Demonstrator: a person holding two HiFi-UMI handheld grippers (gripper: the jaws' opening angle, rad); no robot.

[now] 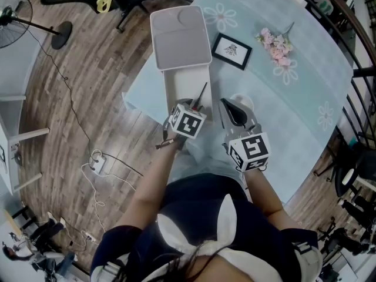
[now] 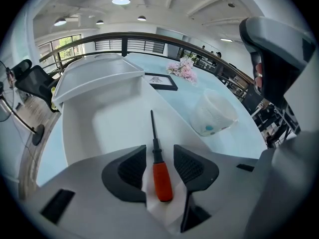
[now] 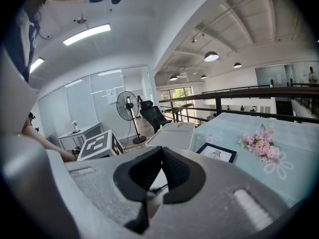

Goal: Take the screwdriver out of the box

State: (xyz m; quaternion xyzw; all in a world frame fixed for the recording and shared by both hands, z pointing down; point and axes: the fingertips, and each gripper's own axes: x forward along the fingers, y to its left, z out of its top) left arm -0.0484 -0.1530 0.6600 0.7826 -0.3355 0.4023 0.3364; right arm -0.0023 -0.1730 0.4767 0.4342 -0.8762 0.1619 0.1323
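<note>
The white box stands open on the table's near-left corner, its lid folded back. The screwdriver, with an orange handle and a black shaft, points into the box; in the head view its shaft rises past the marker cube. My left gripper is at the box's near end. Its jaws straddle the handle, with a thin gap showing on each side. My right gripper hovers just right of the box, shut and holding nothing; in its own view the right gripper has its pads together.
A white cup lies on the pale blue tablecloth right of the box. Behind it are a black picture frame and pink flowers. A railing edges the table's far side. A fan, a chair and cables are on the wooden floor at left.
</note>
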